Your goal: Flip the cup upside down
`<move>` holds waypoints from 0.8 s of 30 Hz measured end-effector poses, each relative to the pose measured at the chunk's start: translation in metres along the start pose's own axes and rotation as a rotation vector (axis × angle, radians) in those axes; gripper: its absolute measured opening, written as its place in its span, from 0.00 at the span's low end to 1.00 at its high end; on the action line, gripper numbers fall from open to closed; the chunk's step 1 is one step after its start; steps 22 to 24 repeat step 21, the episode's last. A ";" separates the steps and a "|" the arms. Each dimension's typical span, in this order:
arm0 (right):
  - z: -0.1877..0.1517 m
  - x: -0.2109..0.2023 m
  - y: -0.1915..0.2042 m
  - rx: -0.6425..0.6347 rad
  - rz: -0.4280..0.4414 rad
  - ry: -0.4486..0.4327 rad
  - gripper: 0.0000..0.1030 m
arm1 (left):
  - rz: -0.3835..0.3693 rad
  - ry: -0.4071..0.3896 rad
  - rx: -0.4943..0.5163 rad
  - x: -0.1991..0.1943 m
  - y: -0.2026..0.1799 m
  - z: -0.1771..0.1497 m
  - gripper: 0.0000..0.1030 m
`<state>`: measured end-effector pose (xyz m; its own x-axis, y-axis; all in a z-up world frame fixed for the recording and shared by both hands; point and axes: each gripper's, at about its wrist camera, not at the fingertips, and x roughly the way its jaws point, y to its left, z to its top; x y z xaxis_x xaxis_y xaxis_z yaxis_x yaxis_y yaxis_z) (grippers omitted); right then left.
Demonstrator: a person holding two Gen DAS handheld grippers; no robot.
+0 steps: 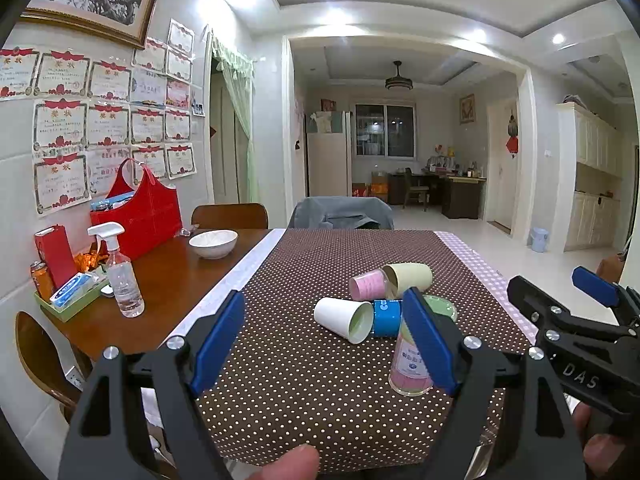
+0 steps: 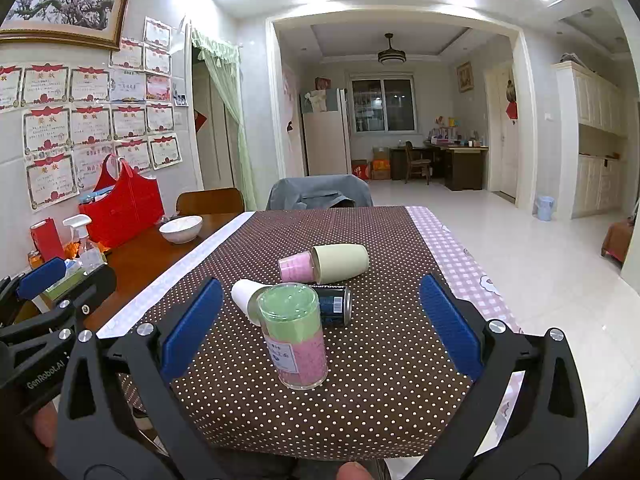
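On dotted tablecloth (image 2: 360,380), toppled cups (image 2: 340,263).

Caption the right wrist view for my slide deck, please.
Open right hand-held gripper faces an upright pink-and-green cup on the dotted tablecloth, other cups lying behind.

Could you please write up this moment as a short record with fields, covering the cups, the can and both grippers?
surface: brown dotted cloth
upright cup: clear cup, pink and green fill, nearest the grippers
lying cups: white cup, beige cup, small pink cup
can: blue can on its side behind the clear cup
left gripper: jaws wide open, holding nothing
right gripper: jaws wide open, facing the clear cup
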<state>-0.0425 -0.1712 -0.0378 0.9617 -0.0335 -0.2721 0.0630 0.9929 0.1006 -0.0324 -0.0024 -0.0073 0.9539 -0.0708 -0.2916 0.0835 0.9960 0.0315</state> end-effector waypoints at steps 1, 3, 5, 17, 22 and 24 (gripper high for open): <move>0.000 0.000 0.000 -0.001 -0.001 0.000 0.94 | 0.004 0.000 0.001 0.000 0.000 0.000 0.78; 0.000 0.001 -0.001 0.001 0.001 0.004 0.94 | 0.012 0.001 0.003 0.001 -0.001 0.000 0.78; 0.000 0.002 -0.001 0.001 0.000 0.006 0.94 | 0.014 -0.006 0.011 0.001 -0.002 0.000 0.78; -0.001 0.004 -0.001 0.009 0.006 0.014 0.94 | 0.030 -0.022 0.002 0.000 0.000 0.000 0.78; -0.001 0.005 -0.001 0.009 0.008 0.015 0.94 | 0.032 -0.022 -0.004 0.000 0.002 0.000 0.78; -0.001 0.005 -0.001 0.009 0.008 0.015 0.94 | 0.032 -0.022 -0.004 0.000 0.002 0.000 0.78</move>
